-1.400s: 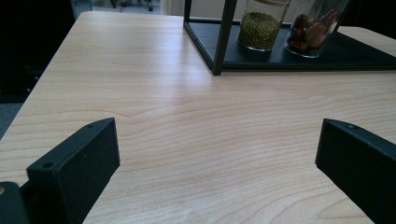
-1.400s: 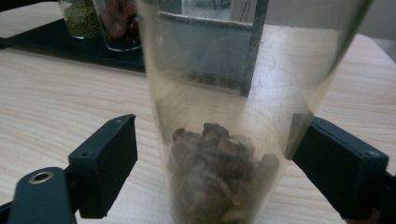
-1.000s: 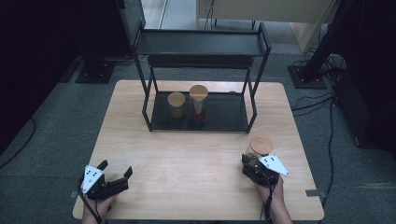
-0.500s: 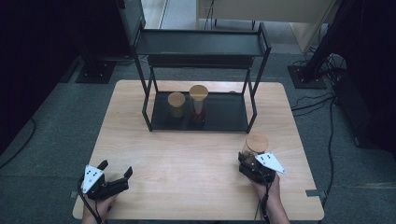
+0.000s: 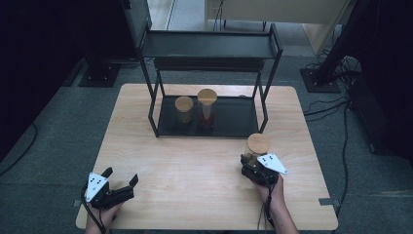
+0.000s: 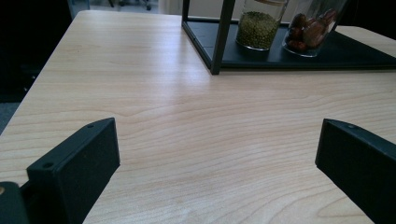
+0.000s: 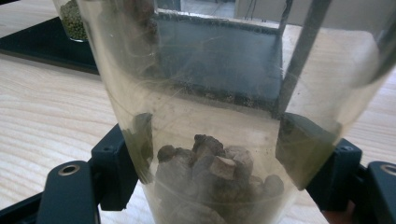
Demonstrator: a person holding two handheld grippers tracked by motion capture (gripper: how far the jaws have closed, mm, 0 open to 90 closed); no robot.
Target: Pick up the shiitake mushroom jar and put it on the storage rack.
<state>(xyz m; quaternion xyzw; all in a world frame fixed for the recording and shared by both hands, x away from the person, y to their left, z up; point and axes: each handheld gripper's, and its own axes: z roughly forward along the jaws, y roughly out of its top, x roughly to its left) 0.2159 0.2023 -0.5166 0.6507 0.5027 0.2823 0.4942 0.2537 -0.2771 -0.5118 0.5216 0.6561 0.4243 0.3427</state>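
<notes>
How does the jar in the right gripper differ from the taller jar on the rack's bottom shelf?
The held jar sits between the right gripper's closed jaws over the table; the taller jar stands free on the rack's bottom shelf. The held jar has brownish-grey chunks at its bottom; the taller jar holds reddish-brown pieces. Both are clear with tan lids.

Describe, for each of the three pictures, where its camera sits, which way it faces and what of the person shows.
High view: above the person's side, looking forward and down on the table; both forearms, left gripper, right gripper.
Left gripper view: rides that gripper, facing the rack; open jaws.
Right gripper view: faces the rack; jaws clamp a jar.
Shared: the green-bean jar.
</notes>
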